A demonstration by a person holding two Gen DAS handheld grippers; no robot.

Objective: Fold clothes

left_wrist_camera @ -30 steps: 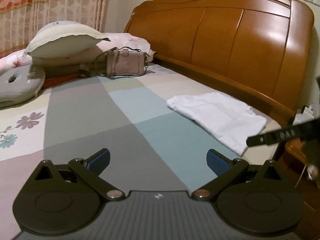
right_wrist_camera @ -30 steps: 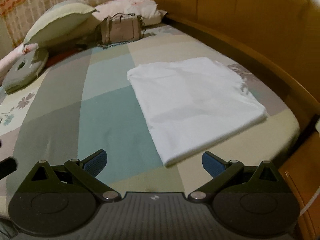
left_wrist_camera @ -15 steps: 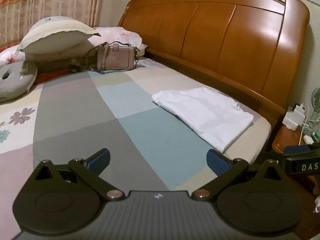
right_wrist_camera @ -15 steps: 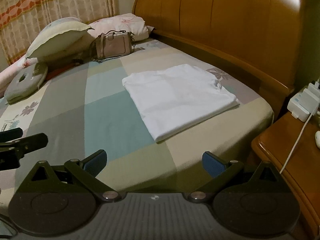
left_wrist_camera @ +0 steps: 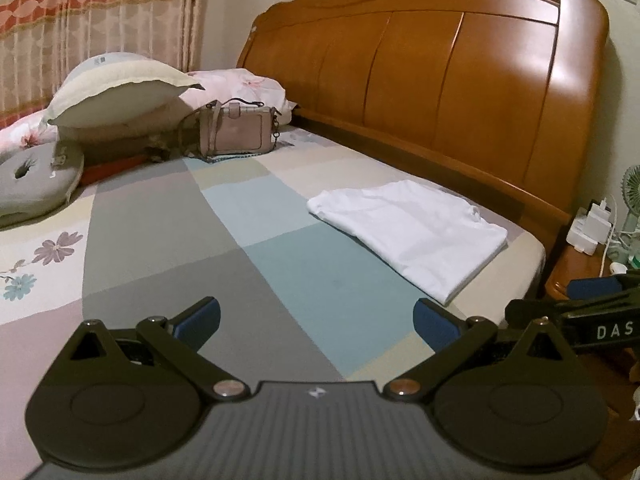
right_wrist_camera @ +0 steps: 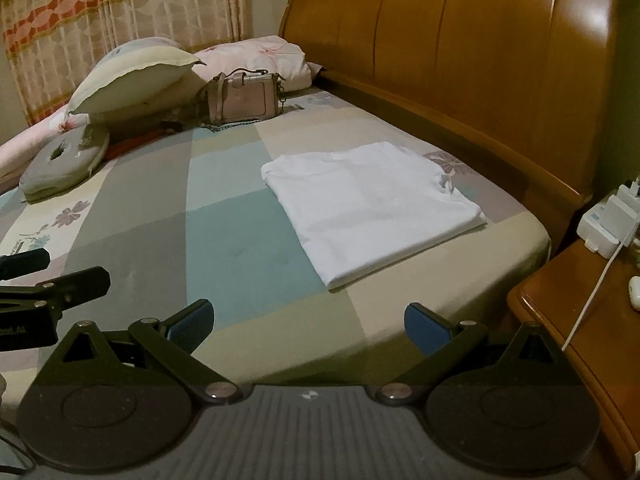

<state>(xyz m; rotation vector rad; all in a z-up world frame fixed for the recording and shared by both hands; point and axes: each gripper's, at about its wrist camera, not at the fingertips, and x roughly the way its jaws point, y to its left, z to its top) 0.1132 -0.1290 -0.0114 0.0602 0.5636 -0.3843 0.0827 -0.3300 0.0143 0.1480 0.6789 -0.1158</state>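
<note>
A white garment (left_wrist_camera: 412,230) (right_wrist_camera: 368,200) lies folded into a flat rectangle on the bed's patchwork sheet (left_wrist_camera: 168,232) (right_wrist_camera: 224,236), near the right corner by the headboard. My left gripper (left_wrist_camera: 316,318) is open and empty, held back from the bed's near edge, well short of the garment. My right gripper (right_wrist_camera: 306,320) is open too, with nothing between its blue pads, hovering off the bed's edge in front of the garment. Each gripper shows at the side of the other's view: the right one (left_wrist_camera: 576,312), the left one (right_wrist_camera: 44,284).
A wooden headboard (left_wrist_camera: 440,80) runs along the right. Pillows (left_wrist_camera: 120,92), a pink handbag (left_wrist_camera: 236,132) and a grey ring cushion (left_wrist_camera: 32,184) sit at the far end. A wooden nightstand (right_wrist_camera: 592,320) with a white charger (right_wrist_camera: 608,220) and cable stands beside the bed.
Both grippers have pulled back from the bed, so the folded garment looks smaller and farther. The nightstand and the bed's edge have come into view. Both stayed open.
</note>
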